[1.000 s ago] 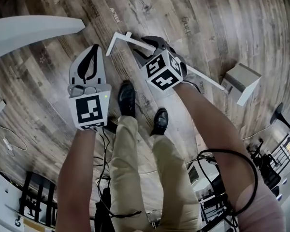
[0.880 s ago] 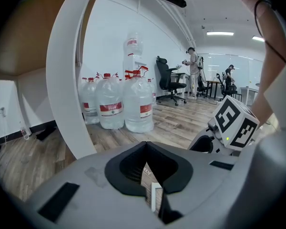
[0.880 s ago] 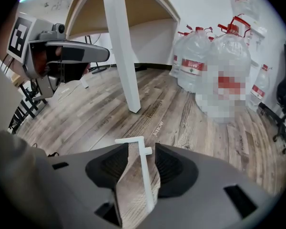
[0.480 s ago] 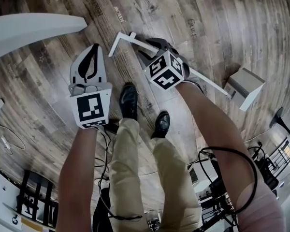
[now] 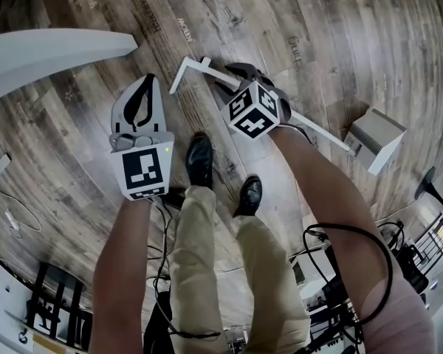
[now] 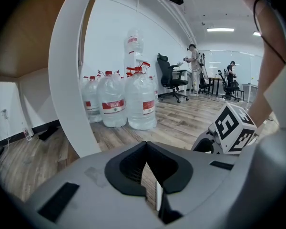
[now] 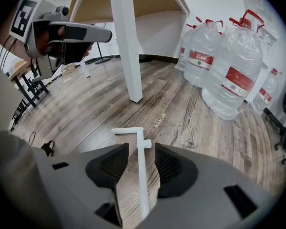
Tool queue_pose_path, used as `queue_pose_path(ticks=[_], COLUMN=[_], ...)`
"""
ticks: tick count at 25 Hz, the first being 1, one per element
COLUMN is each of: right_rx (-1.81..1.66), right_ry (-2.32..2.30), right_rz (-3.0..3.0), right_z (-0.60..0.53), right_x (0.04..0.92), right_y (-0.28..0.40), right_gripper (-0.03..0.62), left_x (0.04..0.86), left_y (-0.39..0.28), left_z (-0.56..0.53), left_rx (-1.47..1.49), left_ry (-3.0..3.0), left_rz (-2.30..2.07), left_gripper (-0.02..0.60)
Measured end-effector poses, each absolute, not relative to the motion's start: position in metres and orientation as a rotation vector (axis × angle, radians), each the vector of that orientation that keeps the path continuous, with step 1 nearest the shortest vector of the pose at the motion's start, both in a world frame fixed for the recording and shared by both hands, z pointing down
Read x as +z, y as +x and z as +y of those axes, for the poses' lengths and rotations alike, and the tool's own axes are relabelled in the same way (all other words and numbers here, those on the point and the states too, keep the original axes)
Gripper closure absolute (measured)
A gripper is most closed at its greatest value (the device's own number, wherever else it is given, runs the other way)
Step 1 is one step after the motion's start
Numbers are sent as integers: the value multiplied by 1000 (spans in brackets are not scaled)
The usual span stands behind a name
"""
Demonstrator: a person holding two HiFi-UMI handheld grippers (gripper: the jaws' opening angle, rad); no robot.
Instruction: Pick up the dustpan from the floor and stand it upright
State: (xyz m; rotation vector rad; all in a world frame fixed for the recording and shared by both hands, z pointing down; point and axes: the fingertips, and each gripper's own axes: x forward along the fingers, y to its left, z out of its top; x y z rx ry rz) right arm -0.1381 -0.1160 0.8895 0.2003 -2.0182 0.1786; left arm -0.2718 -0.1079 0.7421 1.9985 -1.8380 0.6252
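Observation:
The white dustpan lies on the wood floor; its pan (image 5: pixel 375 135) is at the right and its long thin handle (image 5: pixel 321 128) runs up-left to a T-shaped end (image 5: pixel 186 68). My right gripper (image 5: pixel 238 72) straddles that handle near the T end. In the right gripper view the handle (image 7: pixel 141 180) passes between the jaws with a gap on each side, so the right gripper (image 7: pixel 142 149) is open. My left gripper (image 5: pixel 149 81) hovers to the left of the handle, shut and holding nothing; its jaws meet in the left gripper view (image 6: pixel 145 149).
A white arched table leg (image 5: pixel 52 50) stands at the upper left, seen also as a post (image 7: pixel 126 42). Large water bottles (image 7: pixel 233 75) stand by the wall. The person's shoes (image 5: pixel 199 161) are just below the grippers. Cables trail near the feet. Office chair (image 6: pixel 171 78) farther back.
Both grippers and the dustpan have drifted slightly down and right in the head view, together. The right gripper stays over the handle; the left stays shut.

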Motion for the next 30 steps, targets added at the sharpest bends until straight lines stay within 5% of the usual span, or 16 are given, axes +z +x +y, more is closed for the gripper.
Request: queue_pose_path(ticks=[30], right_rx=[122], right_ry=[117], right_rz=[-1928], right_z=[-101], right_x=[973], right_y=[-145], right_gripper=[431], left_x=[776], left_y=[-295], left_z=[-104], left_rx=[587], left_ry=[1953], left_rz=[-1903], left_gripper=[572])
